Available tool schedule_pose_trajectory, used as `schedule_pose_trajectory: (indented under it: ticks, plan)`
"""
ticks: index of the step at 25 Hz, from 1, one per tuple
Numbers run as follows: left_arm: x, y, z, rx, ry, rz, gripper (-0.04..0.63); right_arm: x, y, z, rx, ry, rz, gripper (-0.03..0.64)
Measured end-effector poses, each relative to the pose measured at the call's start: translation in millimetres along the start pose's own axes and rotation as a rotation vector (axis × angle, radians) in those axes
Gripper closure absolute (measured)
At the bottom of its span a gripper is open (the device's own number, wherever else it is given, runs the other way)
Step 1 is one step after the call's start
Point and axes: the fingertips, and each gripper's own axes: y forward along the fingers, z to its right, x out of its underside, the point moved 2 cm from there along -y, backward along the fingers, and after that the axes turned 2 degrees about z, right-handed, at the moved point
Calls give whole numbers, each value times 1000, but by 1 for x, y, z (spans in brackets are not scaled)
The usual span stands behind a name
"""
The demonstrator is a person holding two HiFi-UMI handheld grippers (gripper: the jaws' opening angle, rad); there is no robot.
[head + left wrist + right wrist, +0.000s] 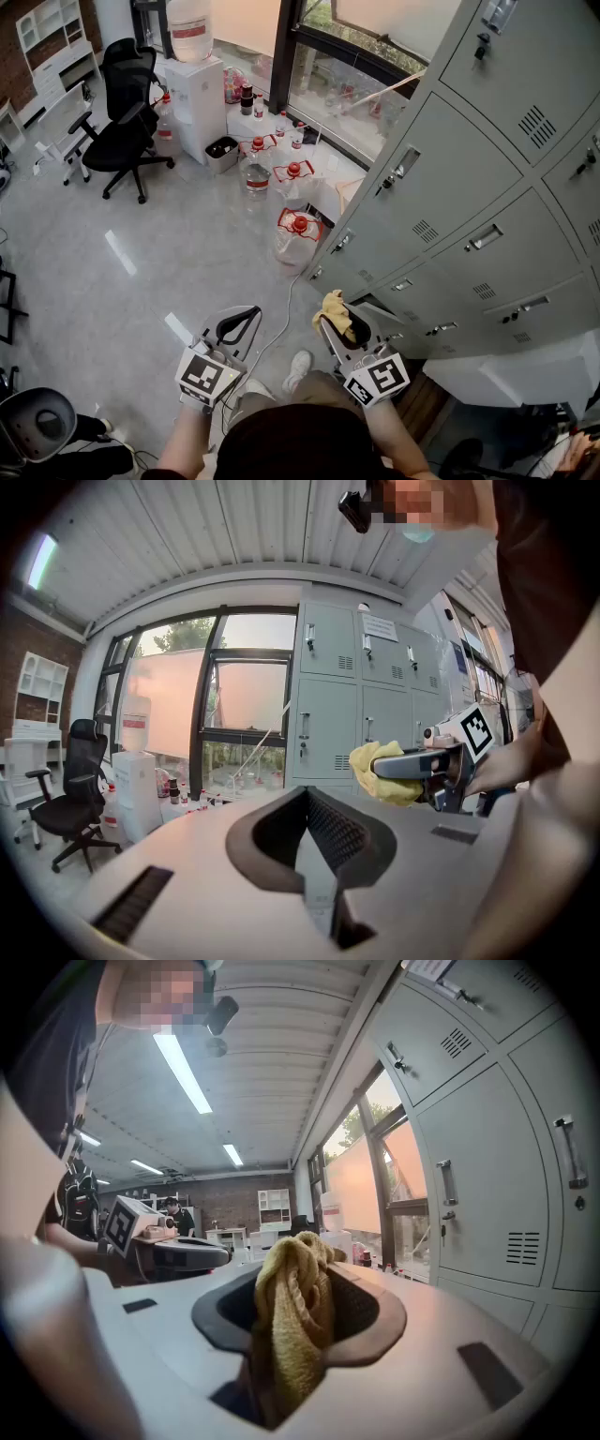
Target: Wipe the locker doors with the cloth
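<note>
Your left tongs (234,325) and right tongs (340,325) share one build: a broad, smooth, pale grey shell (187,874) with rounded edges, and black jaws with ribbed inner faces. Shallow dark rectangular slots (131,904) are set into the shell on either side of the jaws. Each pair of tongs carries a white cube (206,375) printed with black square markers, one to a face. You wear a dark brown top (534,583) with short sleeves that leave your forearms bare, khaki trousers (314,386) and a white shoe (298,367). A small black camera (354,508) is mounted at your head.
</note>
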Motion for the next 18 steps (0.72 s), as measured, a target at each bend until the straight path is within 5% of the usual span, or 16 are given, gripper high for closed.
schedule_pose_trajectory:
  ticks: [14, 18]
  plan:
    - [-26, 47, -42, -123, 109, -6, 586, -14, 56, 44, -84, -7, 41, 462]
    - [-36, 81, -45, -156, 217, -32, 586, -20, 60, 74, -88, -4, 66, 456]
